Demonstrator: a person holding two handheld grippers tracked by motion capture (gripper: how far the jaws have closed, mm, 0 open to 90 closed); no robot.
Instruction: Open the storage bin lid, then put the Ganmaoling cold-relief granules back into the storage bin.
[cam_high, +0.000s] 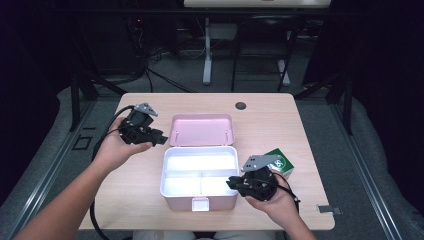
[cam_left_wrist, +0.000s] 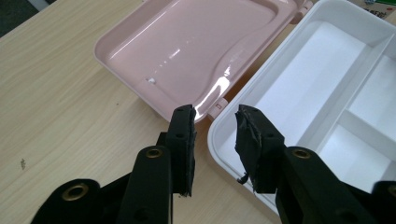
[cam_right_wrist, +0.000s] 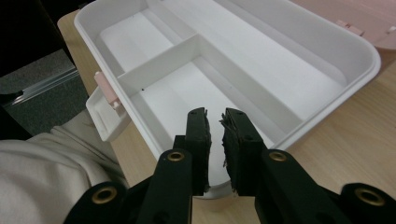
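Now, with the lunch box (cam_high: 199, 176) open at centre frame, keep your left hand-held gripper (cam_left_wrist: 215, 122) parted and empty, your right hand-held gripper (cam_right_wrist: 215, 125) narrow and empty, and lift both clear of its rim.

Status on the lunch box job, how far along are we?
Done: the pink lid lies flipped fully open behind the white lunch box, whose compartments hold nothing. In hand: nothing. The left gripper hovers at the hinge corner with jaws apart; the right gripper sits over the box's near rim, a narrow gap between its jaws and nothing in it. Left: probably loading the green carton beside the box, untouched.
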